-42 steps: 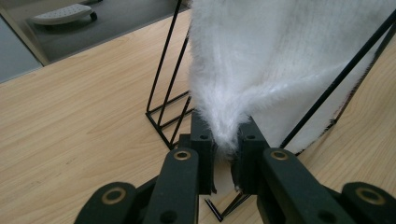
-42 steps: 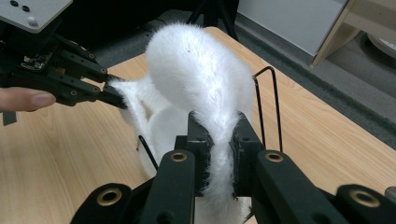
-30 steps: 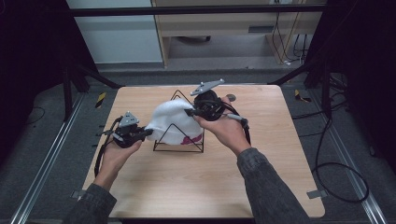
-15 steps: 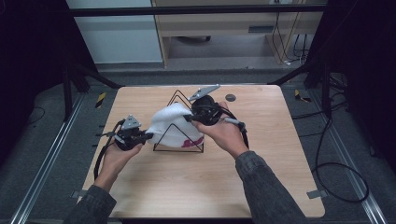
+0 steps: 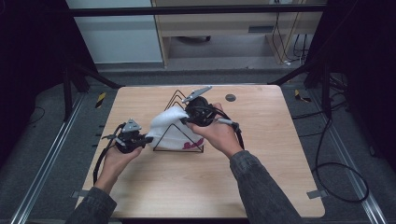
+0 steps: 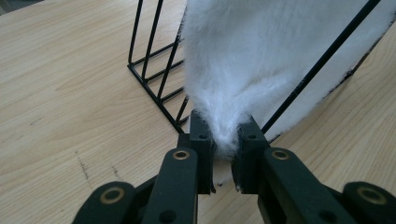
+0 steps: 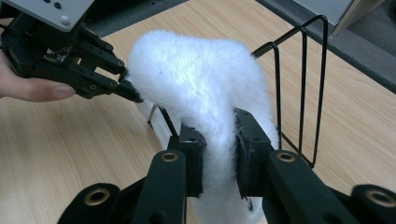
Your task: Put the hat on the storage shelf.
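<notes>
A white fluffy cloth (image 5: pixel 169 125) with a pink mark at its lower edge is draped over a black wire rack (image 5: pixel 176 150) at the table's middle. My left gripper (image 5: pixel 145 138) is shut on the cloth's near-left corner, just left of the rack. In the left gripper view the cloth (image 6: pixel 261 60) rises from between the jaws of the left gripper (image 6: pixel 224 154), past the rack's wires (image 6: pixel 154 60). My right gripper (image 5: pixel 185 120) is shut on the cloth's upper part above the rack. In the right gripper view the cloth (image 7: pixel 196 84) arches from the right gripper (image 7: pixel 218 149) to the left gripper (image 7: pixel 130 91), with the rack (image 7: pixel 303 84) behind.
A small dark round disc (image 5: pixel 230 97) lies on the wooden table (image 5: pixel 261 177) behind the right hand. Cables trail from both grippers. Yellow-black pieces (image 5: pixel 100 99) lie on the floor beside the table's far corners.
My right gripper has moved left and toward the person with the cloth, bunching it over the rack. The left gripper has barely shifted.
</notes>
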Motion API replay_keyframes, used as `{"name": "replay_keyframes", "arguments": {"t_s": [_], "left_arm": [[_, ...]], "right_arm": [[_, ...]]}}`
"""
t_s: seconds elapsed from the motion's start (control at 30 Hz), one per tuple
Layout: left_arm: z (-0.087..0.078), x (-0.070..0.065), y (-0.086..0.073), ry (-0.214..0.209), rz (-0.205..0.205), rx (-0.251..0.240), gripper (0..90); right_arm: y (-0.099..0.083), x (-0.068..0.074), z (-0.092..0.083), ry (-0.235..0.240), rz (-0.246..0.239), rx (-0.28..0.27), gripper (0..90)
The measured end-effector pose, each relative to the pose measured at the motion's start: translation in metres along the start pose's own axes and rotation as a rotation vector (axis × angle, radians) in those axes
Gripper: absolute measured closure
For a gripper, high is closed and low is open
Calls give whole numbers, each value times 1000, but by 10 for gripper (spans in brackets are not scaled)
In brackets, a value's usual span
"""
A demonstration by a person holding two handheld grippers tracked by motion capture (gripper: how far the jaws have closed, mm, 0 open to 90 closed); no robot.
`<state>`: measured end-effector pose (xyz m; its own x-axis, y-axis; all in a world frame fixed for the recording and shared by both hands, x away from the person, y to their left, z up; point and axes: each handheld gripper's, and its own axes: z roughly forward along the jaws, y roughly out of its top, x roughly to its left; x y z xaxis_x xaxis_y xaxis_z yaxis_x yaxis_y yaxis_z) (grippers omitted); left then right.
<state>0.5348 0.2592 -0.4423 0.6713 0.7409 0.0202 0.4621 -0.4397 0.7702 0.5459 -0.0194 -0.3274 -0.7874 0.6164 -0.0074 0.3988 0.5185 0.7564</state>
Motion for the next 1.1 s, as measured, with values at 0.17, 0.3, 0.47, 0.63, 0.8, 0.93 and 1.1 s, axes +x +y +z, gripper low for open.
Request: {"name": "replay_keyframes", "arguments": {"t_s": [0.17, 0.3, 0.47, 0.63, 0.8, 0.93, 1.1], "left_arm": [[1, 1, -3, -3, -2, 8, 798], [3, 1, -5, -8, 4, 21, 796], [2, 1, -6, -14, -1, 22, 786], [2, 2, -13, 0, -6, 32, 751], [-9, 3, -13, 34, -8, 4, 687], [-20, 5, -13, 63, -10, -16, 594], [-23, -1, -11, 71, 2, -6, 445]], "right_arm": [[-2, 0, 1, -7, 4, 7, 688], [-6, 4, -1, -13, -4, 11, 643], [-10, 4, -3, -17, -3, 12, 605], [-13, 5, -9, -9, -5, 4, 588], [-20, 7, -13, 1, 2, -9, 557], [-26, 9, -15, 14, 19, -26, 525], [-30, 9, -16, -12, 11, -37, 463]]}}
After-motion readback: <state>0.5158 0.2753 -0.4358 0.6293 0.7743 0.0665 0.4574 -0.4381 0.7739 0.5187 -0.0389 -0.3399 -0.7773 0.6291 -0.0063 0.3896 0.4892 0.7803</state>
